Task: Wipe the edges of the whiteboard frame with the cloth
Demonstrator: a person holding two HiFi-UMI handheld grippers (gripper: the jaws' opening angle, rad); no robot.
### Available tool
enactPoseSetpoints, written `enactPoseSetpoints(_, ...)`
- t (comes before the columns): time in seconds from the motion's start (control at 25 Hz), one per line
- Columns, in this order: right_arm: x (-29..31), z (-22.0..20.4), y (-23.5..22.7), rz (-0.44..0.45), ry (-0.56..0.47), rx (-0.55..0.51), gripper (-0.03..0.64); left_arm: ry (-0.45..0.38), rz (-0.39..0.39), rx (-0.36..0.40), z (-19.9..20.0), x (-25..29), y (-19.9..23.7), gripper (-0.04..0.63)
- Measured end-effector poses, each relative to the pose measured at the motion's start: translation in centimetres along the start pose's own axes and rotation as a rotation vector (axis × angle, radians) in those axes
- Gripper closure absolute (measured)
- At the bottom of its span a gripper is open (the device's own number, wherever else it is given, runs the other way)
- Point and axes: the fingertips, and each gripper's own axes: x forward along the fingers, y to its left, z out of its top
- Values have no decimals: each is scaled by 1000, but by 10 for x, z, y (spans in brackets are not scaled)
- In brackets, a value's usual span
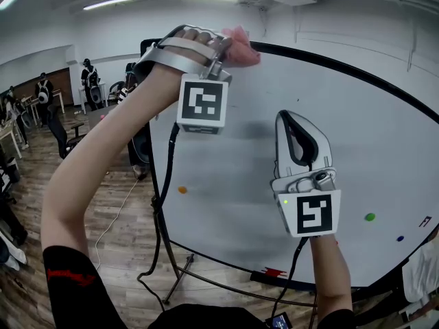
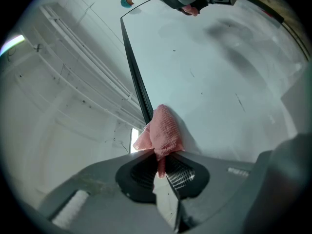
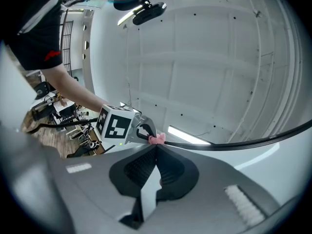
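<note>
The whiteboard point(image 1: 274, 88) has a thin black frame point(image 1: 343, 67). My left gripper point(image 1: 228, 44) is raised to the frame's top edge near its left corner and is shut on a pink cloth point(image 1: 241, 49), which is bunched against the frame. In the left gripper view the cloth point(image 2: 163, 130) rests on the black frame point(image 2: 135, 74) just beyond the jaws. My right gripper point(image 1: 287, 117) is lower, in front of the board's middle, pointing up, shut and holding nothing. The right gripper view shows its gripper point(image 3: 156, 146) closed, with the cloth point(image 3: 157, 139) and frame point(image 3: 243, 140) beyond.
Small magnets sit on the board: orange point(image 1: 182, 190), green point(image 1: 370, 216), blue point(image 1: 400, 238). A red-and-black eraser point(image 1: 274, 273) lies on the bottom rail. The stand's legs and cables point(image 1: 164, 266) reach the wooden floor. People and desks point(image 1: 41, 94) are far left.
</note>
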Motion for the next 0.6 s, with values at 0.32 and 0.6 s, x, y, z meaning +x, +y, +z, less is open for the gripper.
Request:
enactPoseSetpoints(0.32,-23,-5,-18,4,8,-4,615,44,34,59,15,3,8,563)
enactPoseSetpoints(0.6,-28,-4,-28,10,0,3,615,36,7,24,28,4,8,563)
